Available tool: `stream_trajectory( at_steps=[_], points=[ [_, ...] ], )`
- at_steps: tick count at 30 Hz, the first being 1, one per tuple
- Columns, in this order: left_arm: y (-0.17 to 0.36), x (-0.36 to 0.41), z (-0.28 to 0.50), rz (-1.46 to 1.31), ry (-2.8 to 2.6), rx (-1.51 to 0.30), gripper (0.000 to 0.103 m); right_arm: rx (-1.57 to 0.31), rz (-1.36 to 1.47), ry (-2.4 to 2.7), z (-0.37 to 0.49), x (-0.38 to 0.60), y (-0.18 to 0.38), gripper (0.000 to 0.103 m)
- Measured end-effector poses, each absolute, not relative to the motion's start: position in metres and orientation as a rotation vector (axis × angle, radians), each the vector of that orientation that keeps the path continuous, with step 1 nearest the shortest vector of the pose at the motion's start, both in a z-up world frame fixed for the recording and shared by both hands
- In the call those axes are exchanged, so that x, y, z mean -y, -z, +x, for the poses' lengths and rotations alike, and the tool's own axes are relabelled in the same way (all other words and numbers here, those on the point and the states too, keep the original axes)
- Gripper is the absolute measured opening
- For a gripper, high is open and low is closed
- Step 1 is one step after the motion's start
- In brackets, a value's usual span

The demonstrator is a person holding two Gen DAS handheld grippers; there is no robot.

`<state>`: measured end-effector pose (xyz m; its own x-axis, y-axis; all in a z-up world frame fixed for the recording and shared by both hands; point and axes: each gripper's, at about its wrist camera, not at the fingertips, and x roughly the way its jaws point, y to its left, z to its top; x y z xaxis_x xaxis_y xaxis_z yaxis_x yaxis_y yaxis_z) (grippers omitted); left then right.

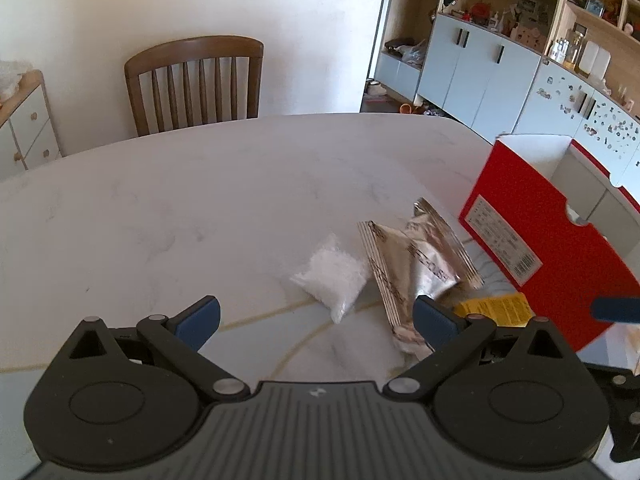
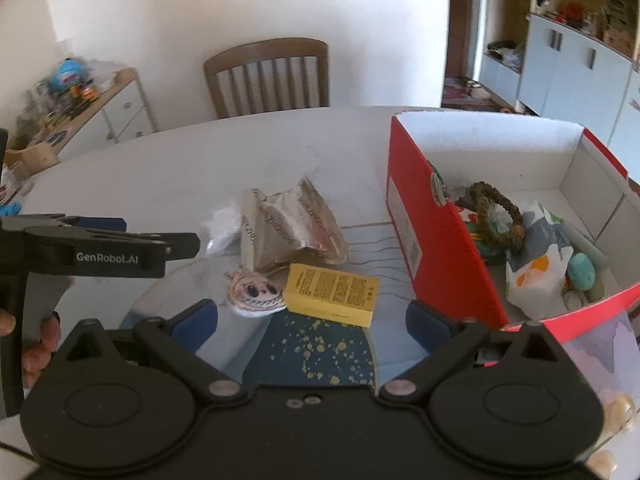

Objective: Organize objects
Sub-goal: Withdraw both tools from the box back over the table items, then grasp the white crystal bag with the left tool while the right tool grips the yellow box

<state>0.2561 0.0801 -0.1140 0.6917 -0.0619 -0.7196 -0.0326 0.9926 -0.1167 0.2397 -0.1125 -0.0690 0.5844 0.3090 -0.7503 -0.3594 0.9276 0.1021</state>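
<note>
left wrist view: the left gripper hangs low over a pale marble table, its blue-padded fingers spread wide with nothing between them. just ahead, between the fingertips and a little right, lies a small clear bag of white crystals. touching its right side is a crumpled silver foil packet, whose near end runs behind the right fingertip. a yellow box lies just right of that packet, partly hidden by the gripper. a red cardboard box stands at the right, near the table's edge. a wooden chair sits at the far side.

right wrist view: the right gripper also has its fingers wide apart and holds nothing. between and just beyond them lie the yellow box and, touching its left end, a round cartoon-face patch. the foil packet sits behind these, with the bag of crystals at its left. the red box, open at the top, stands to the right and holds a twisted rope ring, a white plastic bag and other small items. the left gripper shows from the side at the left, held by a hand.
</note>
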Motion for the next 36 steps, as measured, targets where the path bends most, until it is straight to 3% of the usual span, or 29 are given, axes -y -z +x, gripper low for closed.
stream_trajectory(
  at_steps=[21, 30, 36],
  points=[
    [0.153, -0.081, 0.301, -0.056, 0.139, -0.794, 0.100, -0.878, 0.050, -0.162, 0.270, 0.099, 0.101, 0.084],
    [0.158, -0.081, 0.306, -0.061, 0.182, -0.797, 0.083, -0.888, 0.016, -0.129, 0.276, 0.093, 0.111, 0.081],
    [0.158, -0.082, 0.305, -0.073, 0.203, -0.793, 0.063, -0.890, 0.016, -0.134, 0.279, 0.093, 0.115, 0.080]
  ],
)
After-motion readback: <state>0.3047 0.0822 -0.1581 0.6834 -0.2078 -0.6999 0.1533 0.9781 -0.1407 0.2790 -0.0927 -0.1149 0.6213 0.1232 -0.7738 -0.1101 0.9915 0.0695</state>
